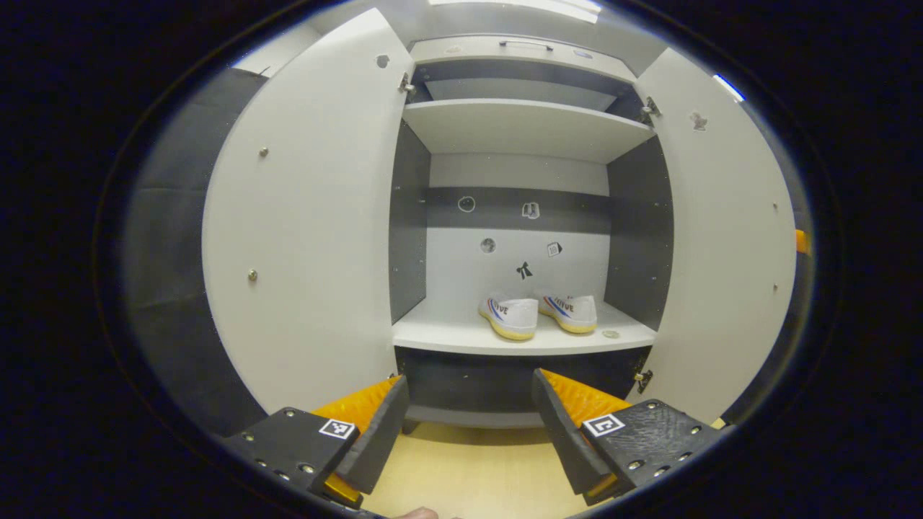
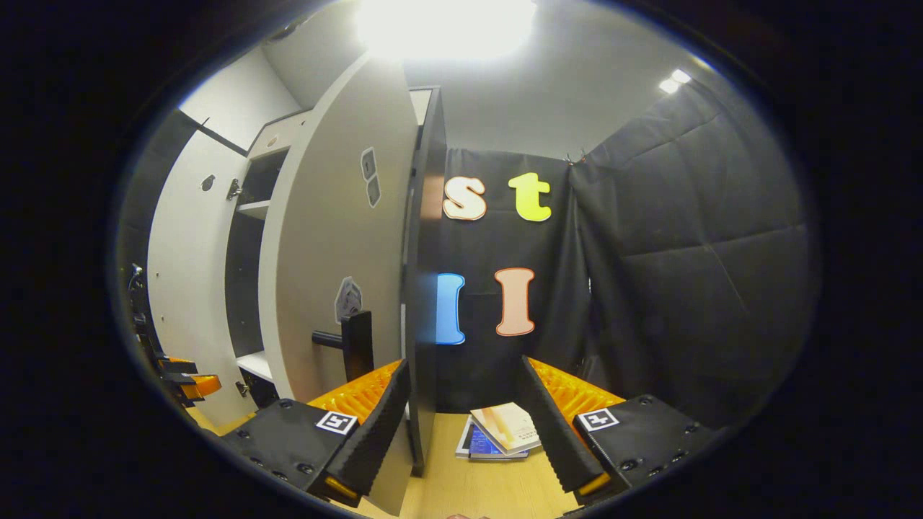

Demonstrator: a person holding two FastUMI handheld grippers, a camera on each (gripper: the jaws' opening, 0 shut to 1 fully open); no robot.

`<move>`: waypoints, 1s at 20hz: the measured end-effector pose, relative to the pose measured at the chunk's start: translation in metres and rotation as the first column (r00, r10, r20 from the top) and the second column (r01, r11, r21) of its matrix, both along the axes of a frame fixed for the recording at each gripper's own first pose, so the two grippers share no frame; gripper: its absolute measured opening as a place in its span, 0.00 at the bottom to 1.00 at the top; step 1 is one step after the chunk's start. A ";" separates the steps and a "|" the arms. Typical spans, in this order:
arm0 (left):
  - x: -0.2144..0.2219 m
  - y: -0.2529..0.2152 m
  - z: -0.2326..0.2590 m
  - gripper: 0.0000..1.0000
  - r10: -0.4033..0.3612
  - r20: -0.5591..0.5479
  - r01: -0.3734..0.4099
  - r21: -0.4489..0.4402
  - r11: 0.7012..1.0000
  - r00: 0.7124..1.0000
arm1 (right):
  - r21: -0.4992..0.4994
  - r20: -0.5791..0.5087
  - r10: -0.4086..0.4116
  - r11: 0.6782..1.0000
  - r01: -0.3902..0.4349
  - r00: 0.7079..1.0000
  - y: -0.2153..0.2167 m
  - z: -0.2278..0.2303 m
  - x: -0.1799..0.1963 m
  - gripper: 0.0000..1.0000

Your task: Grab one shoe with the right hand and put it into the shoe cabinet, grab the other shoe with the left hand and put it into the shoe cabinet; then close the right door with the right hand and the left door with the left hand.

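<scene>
Two white shoes with yellow soles, one [image 1: 510,317] beside the other [image 1: 571,311], stand side by side on the lower shelf [image 1: 447,335] of the open shoe cabinet. Its left door [image 1: 303,238] and right door [image 1: 721,245] both stand wide open. My left gripper [image 1: 469,382] is open in front of the cabinet, low, with nothing between its fingers. In the right gripper view, my right gripper [image 2: 464,367] is open at the outer face of the right door [image 2: 332,238], near its black handle [image 2: 357,344]. The door's free edge runs between the two fingers. The left gripper [image 2: 180,378] shows at the far left.
An upper shelf [image 1: 526,126] crosses the cabinet above the shoes. A few books [image 2: 505,431] lie on the wooden floor [image 1: 461,468] to the right of the cabinet. Black cloth walls close the booth behind and beside it.
</scene>
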State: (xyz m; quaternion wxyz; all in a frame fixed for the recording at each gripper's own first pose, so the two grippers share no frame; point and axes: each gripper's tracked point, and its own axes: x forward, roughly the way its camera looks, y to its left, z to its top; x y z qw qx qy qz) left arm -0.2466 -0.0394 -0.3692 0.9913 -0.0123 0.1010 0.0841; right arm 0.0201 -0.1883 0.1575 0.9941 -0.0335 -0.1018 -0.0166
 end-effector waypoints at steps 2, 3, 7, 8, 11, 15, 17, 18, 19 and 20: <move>-0.006 0.003 0.000 1.00 -0.014 -0.007 0.014 -0.003 1.000 1.000 | 0.032 -0.023 0.014 0.999 -0.013 1.000 0.014 -0.003 0.000 0.95; -0.008 0.007 0.003 1.00 -0.014 -0.004 0.014 -0.004 1.000 1.000 | 0.031 -0.024 0.020 0.999 -0.019 1.000 0.021 -0.003 0.000 0.95; -0.019 0.026 0.012 0.97 -0.007 -0.004 0.007 -0.022 1.000 1.000 | 0.048 -0.027 0.048 0.998 -0.046 0.999 0.058 -0.005 0.005 0.95; -0.022 0.029 0.013 0.97 -0.009 -0.009 0.009 -0.026 1.000 1.000 | 0.060 -0.028 0.052 0.997 -0.051 0.998 0.066 -0.008 0.006 0.95; -0.031 0.041 0.012 0.97 -0.008 -0.025 0.007 -0.032 0.999 1.000 | 0.094 -0.030 0.081 0.993 -0.078 0.996 0.092 -0.010 0.014 0.95; -0.047 0.056 0.008 0.97 0.008 -0.054 -0.010 -0.041 0.999 0.999 | 0.087 -0.037 0.123 0.989 -0.119 0.992 0.126 -0.011 0.028 0.95; -0.053 0.063 0.010 0.98 0.017 -0.055 -0.020 -0.050 0.999 0.998 | 0.067 -0.073 0.126 0.990 -0.121 0.989 0.142 -0.017 0.036 0.96; -0.056 0.067 0.010 0.98 0.021 -0.059 -0.024 -0.056 0.998 0.998 | 0.052 -0.087 0.118 0.992 -0.114 0.989 0.146 -0.019 0.040 0.96; -0.058 0.070 0.008 1.00 0.026 -0.061 -0.029 -0.063 0.998 0.998 | 0.042 -0.087 0.114 0.993 -0.110 0.990 0.149 -0.017 0.043 0.96; -0.062 0.074 0.010 0.98 0.037 -0.058 -0.041 -0.068 0.997 0.998 | 0.039 -0.083 0.110 0.993 -0.108 0.990 0.154 -0.015 0.045 0.96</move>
